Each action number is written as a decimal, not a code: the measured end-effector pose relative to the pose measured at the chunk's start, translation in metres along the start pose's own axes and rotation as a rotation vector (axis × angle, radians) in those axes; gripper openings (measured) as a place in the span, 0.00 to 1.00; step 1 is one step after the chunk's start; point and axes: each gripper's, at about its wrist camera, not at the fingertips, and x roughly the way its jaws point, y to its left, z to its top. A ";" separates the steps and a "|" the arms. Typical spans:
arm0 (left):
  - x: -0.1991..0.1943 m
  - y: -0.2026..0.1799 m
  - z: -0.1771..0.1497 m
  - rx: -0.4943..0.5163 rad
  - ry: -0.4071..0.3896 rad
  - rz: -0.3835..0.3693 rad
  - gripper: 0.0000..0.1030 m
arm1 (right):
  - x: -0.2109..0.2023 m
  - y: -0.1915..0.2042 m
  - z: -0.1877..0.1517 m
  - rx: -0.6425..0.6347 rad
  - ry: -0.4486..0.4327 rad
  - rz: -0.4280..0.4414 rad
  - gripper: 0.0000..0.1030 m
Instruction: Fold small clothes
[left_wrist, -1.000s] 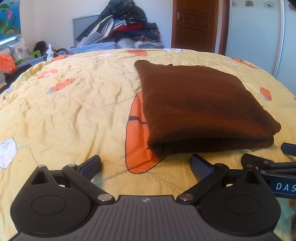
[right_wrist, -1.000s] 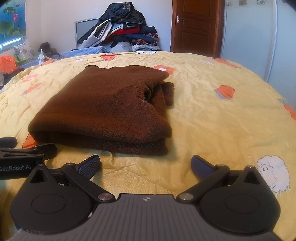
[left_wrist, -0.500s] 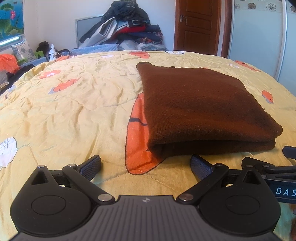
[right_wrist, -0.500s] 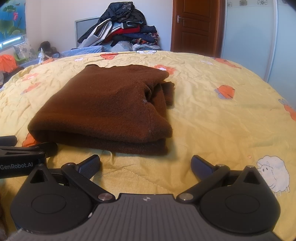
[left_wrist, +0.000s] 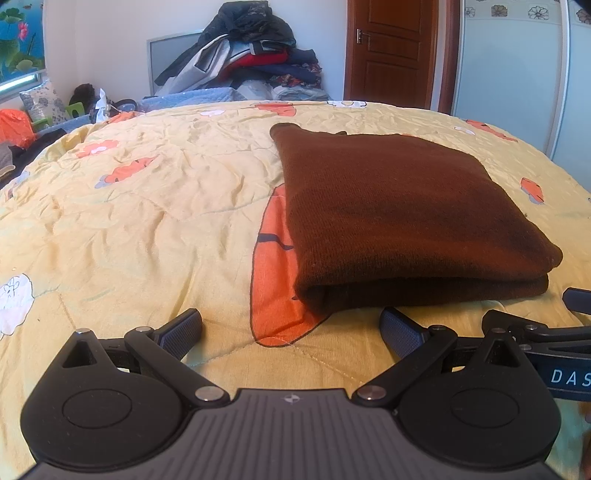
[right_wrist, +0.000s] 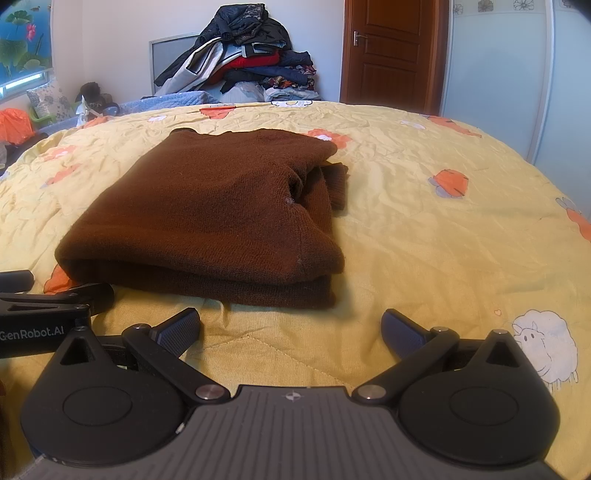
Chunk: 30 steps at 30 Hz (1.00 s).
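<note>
A brown knit garment (left_wrist: 402, 218) lies folded into a thick rectangle on a yellow quilt (left_wrist: 147, 206) printed with orange shapes and white sheep.

Left wrist view: the left gripper (left_wrist: 291, 328) sits low at the bottom of the frame, jaws spread wide and holding nothing. The garment fills the centre right; its near folded edge lies just beyond the right finger, not touching it. Part of the right gripper (left_wrist: 535, 332) shows at the lower right edge.

Right wrist view: the right gripper (right_wrist: 291, 326) also stands wide open and empty. The garment (right_wrist: 207, 218) occupies the centre left, its near edge just ahead of the left finger and clear of it. Its long axis runs away from the jaws toward the top of the frame. A loose flap protrudes at its far right side.

No containers are seen. A heap of clothes (right_wrist: 243, 62) is stacked in the upper centre, beside a wooden door (right_wrist: 391, 51).
</note>
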 end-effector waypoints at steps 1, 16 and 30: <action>0.000 0.000 0.000 0.000 0.000 0.000 1.00 | 0.000 0.000 0.000 -0.001 0.000 0.000 1.00; 0.002 0.001 0.003 0.000 0.011 0.001 1.00 | 0.000 0.000 0.000 0.000 0.002 -0.003 1.00; 0.002 0.001 0.003 -0.012 0.016 0.013 1.00 | 0.002 0.001 0.001 0.000 0.002 -0.014 1.00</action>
